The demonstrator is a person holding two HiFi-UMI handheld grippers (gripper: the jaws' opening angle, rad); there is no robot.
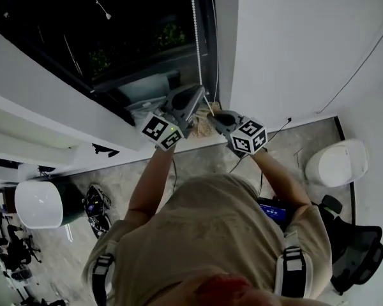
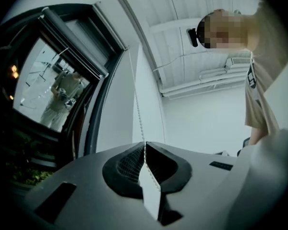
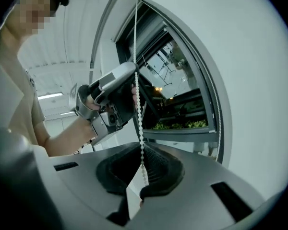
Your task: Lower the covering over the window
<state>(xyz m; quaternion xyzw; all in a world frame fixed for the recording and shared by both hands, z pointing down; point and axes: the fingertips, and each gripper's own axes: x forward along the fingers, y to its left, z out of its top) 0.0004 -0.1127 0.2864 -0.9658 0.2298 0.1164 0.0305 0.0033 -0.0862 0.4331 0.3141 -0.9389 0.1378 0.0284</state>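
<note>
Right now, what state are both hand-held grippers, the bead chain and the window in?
Left hand-held gripper, shut on the bead chain.
Right hand-held gripper, shut on the same chain, lower down than the left one.
Bead chain, straight and taut beside the window frame.
Window, glass uncovered where it shows.

Head down, gripper views up, cord (image 1: 195, 37) shared

Floor (image 1: 198, 164), I log: white rounded unit (image 1: 337, 162) at 3 o'clock; white cylinder (image 1: 39, 203) at 9; black chair (image 1: 357, 254) at 4.
</note>
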